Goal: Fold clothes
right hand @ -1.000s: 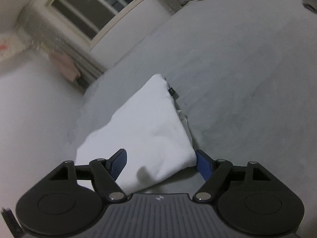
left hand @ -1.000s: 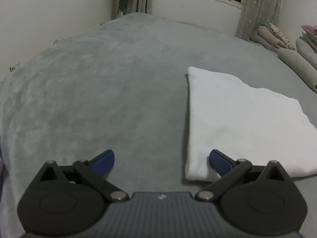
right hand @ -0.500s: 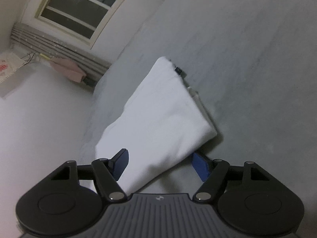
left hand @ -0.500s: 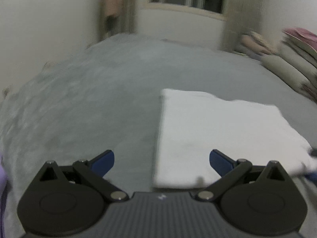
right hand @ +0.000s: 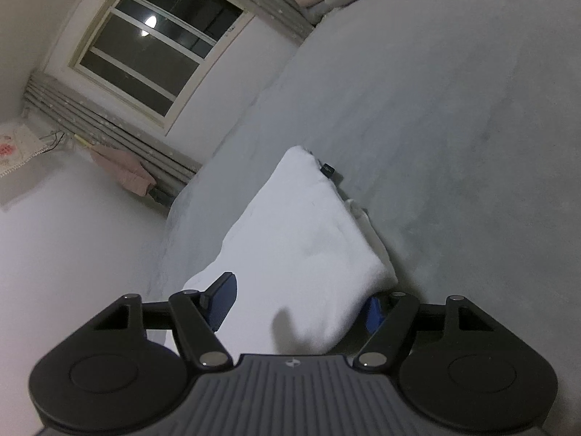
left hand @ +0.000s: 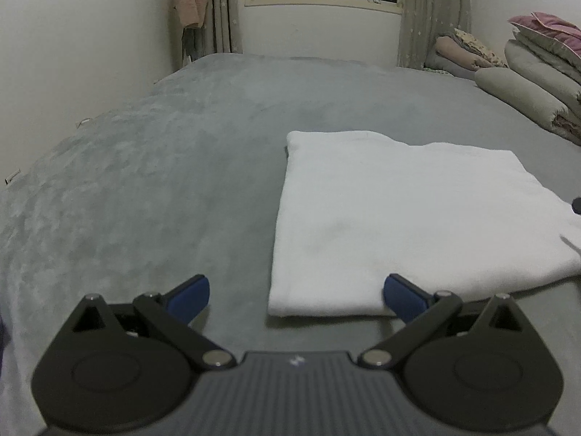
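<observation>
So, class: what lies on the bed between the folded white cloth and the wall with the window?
Nothing: in the left wrist view, only bare grey bed cover stretches from the cloth to that wall.

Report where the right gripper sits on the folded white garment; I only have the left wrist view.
Observer: The right gripper straddles a near corner of the folded white garment. Its jaws are open and have just been closing a little, with that corner between them.
Operator: Say whether the pads are pressing on it.
Observer: Not that I can see. One blue finger looks clear of the cloth, and the other is half hidden behind the corner.
Operator: Describe the garment's edge on that side.
Observer: Inner layers poke out from under the top layer along it.
</observation>
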